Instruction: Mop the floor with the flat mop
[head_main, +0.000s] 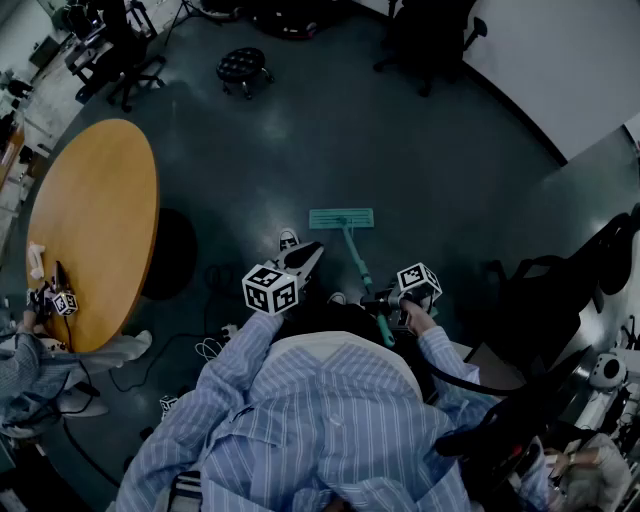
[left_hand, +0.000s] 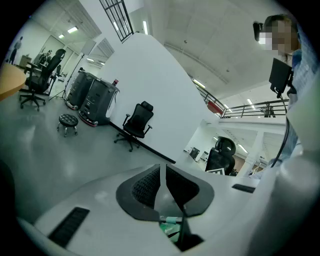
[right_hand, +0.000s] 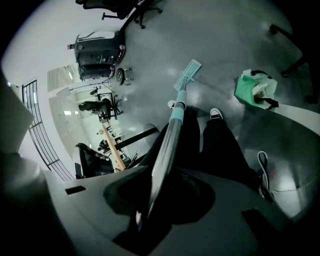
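While clamped in right tool (right_hand: 157, 187), mop (head_main: 342, 218) tilted

Round wooden table (head_main: 95, 220), black stool (head_main: 243, 66)

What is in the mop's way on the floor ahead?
Nothing visible right ahead: the mop head lies on bare floor. The stool stands far beyond it, and a shoe sits near its left end. The right claw grips the handle.
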